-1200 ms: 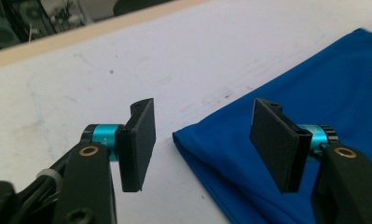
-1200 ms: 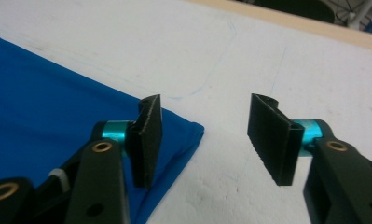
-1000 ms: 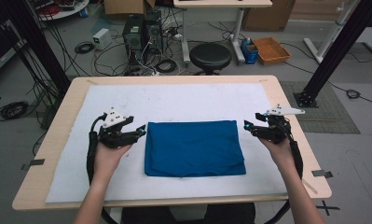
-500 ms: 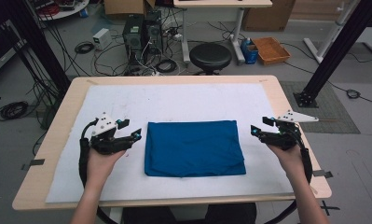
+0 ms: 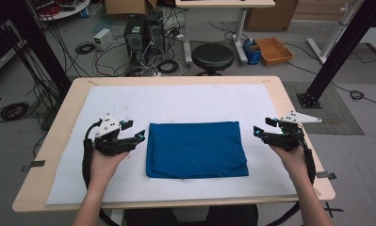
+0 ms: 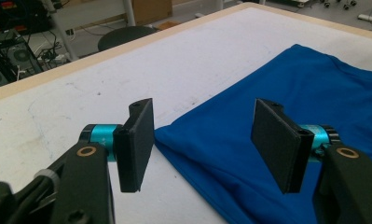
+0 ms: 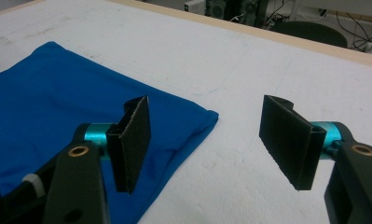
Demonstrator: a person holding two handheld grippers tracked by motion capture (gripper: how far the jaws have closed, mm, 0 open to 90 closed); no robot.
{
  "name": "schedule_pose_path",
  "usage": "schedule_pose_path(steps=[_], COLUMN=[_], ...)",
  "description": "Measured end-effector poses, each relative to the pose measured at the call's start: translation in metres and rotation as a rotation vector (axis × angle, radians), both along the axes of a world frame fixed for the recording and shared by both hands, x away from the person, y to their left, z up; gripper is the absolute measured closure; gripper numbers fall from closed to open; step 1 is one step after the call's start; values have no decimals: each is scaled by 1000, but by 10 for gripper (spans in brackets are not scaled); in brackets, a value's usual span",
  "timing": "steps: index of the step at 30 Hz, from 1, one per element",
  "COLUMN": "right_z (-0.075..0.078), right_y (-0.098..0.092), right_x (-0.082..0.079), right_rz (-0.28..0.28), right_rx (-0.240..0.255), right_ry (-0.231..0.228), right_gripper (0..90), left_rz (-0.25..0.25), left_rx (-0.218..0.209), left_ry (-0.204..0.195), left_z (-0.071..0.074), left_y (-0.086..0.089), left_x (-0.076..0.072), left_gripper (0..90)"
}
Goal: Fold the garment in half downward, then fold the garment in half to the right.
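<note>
Two claws: one held in each of the person's hands, both above the worktop [image 5: 176, 81], one at either side of the cloth.
Cloth: blue fabric [image 5: 196, 149], folded into a rectangle, lying flat on the white mat [image 5: 185, 101] at the middle of the worktop, nearer the person's edge.
Left claw: [image 5: 137, 133] just beside the cloth's left edge, jaws pointing toward it. Released; in the left gripper view [image 6: 202, 142] the two black pads stand well apart with nothing between them. The cloth's near left corner lies on the mat below the gap.
Right claw: [image 5: 261, 132] near the cloth's right edge, with a strip of bare mat between. Released; in the right gripper view [image 7: 204, 140] the pads are spread wide and empty. The cloth's corner lies under the pad on that view's left, the other pad over bare mat.
Contact: neither claw touches the cloth.
Surroundings: black stool [image 5: 212, 56] and orange tray [image 5: 273, 50] on the floor beyond the worktop.
</note>
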State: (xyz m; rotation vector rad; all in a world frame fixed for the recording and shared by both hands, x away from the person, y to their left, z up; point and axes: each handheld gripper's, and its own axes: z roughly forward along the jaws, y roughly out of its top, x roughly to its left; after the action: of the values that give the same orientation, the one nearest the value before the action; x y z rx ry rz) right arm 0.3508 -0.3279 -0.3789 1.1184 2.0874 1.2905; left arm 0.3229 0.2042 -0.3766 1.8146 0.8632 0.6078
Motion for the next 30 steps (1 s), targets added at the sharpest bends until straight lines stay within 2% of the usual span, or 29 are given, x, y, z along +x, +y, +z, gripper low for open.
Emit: schedule_pose_path(steps=[10,16,20,22,23,28,29,30], right_z=[-2,0,1,0,0,2,2,2], right_y=[-2,0,2,3,3,4,4,5], right_x=[1,1,2,3,3,3,3,3], right_rz=[-6,-1,1,4,7,8,9,10], right_rx=[0,0,1,-2,-2,1,3,2], right_ry=[4,-4,-2,-3,-1,-5,-6,-5], right_gripper=[339,339,338,339,338,338,338,338], left_rz=[0,1,3,2,-9,-51,-57,-63], left_rx=[11,-6,9,-16,-37,-92,-103,-108], left_ry=[6,4,30,64,66,3,5,25], left_z=[-2,0,-1,-3,-4,-9,-10,-9], left_y=[0,0,-3,-3,-2,-4,-6,-7], left_x=[1,-2,-3,-2,-3,-12,-14,-16], left_gripper=[396,396,407,408,408,407,407,407])
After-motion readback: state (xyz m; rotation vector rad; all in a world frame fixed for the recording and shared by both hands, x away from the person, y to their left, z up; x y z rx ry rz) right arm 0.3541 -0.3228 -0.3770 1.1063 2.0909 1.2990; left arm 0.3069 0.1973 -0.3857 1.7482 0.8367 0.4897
